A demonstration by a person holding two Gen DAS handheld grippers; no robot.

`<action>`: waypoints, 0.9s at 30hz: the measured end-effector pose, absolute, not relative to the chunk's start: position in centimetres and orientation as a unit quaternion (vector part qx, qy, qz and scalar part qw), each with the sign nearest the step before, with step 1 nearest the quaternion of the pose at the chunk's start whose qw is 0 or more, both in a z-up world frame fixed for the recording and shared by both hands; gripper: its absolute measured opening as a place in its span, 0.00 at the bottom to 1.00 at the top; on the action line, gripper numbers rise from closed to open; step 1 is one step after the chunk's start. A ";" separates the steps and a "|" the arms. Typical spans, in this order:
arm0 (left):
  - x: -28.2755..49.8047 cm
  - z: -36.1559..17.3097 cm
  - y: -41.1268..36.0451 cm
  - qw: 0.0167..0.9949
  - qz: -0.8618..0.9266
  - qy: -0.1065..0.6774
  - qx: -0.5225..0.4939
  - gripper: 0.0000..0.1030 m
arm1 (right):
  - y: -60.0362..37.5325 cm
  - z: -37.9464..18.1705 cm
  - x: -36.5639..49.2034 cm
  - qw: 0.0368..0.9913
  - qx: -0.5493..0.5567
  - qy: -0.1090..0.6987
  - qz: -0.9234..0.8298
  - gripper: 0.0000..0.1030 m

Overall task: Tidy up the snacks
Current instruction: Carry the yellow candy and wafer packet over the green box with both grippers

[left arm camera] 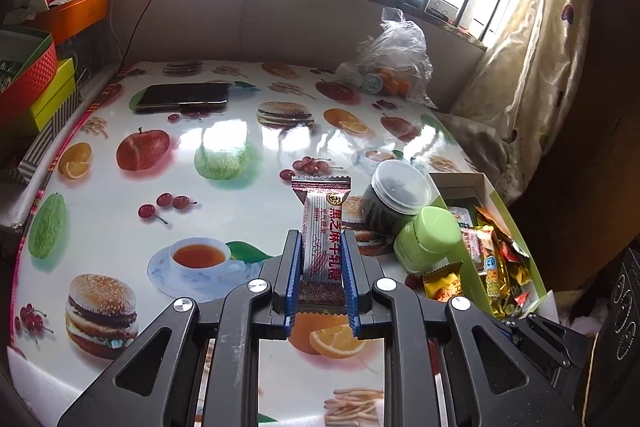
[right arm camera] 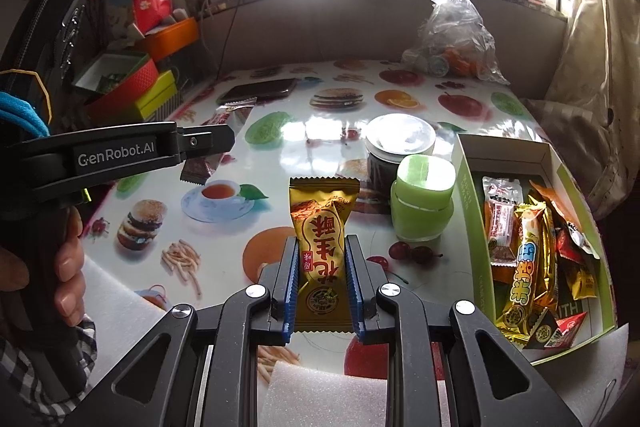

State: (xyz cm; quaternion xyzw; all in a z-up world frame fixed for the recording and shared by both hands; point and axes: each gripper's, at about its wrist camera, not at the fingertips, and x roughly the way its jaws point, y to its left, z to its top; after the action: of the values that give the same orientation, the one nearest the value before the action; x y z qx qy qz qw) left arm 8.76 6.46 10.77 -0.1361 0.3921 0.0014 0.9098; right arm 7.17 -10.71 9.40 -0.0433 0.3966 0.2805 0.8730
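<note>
My left gripper is shut on a white-and-maroon candy bar and holds it above the fruit-print table. My right gripper is shut on a gold peanut-candy packet. The green snack box, with several wrapped snacks inside, stands to the right of the right gripper. It also shows in the left wrist view, with the gold packet beside it. The left gripper appears at the left of the right wrist view, the bar's end under it.
A green jar and a dark lidded tub stand left of the box. A phone lies at the table's far left. A plastic bag of oranges sits at the back. Stacked boxes line the left edge.
</note>
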 end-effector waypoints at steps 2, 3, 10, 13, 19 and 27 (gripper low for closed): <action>8.7 11.0 5.9 0.911 -0.003 0.391 -0.133 0.20 | -11.1 9.6 6.9 0.875 -0.041 0.395 0.277 0.20; 8.7 11.1 5.7 0.911 -0.007 0.391 -0.132 0.20 | -11.4 9.7 6.9 0.876 -0.040 0.394 0.276 0.20; 9.0 11.4 3.6 0.909 -0.037 0.394 -0.129 0.20 | -13.2 10.3 6.5 0.884 -0.030 0.388 0.259 0.20; 9.3 11.5 2.6 0.909 -0.047 0.394 -0.126 0.20 | -14.2 10.4 6.5 0.887 -0.025 0.388 0.249 0.20; 9.9 11.8 0.5 0.907 -0.074 0.396 -0.123 0.20 | -16.3 10.4 6.8 0.892 -0.013 0.389 0.230 0.20; 11.2 11.7 -1.8 0.903 -0.095 0.402 -0.114 0.20 | -18.7 10.3 7.4 0.897 0.000 0.391 0.207 0.20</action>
State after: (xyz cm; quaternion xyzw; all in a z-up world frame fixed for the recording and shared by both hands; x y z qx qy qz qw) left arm 11.18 -1.76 11.68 -0.1141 0.4023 -0.0948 0.9034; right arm 7.38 -18.66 10.31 0.0001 0.3911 0.2075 0.8967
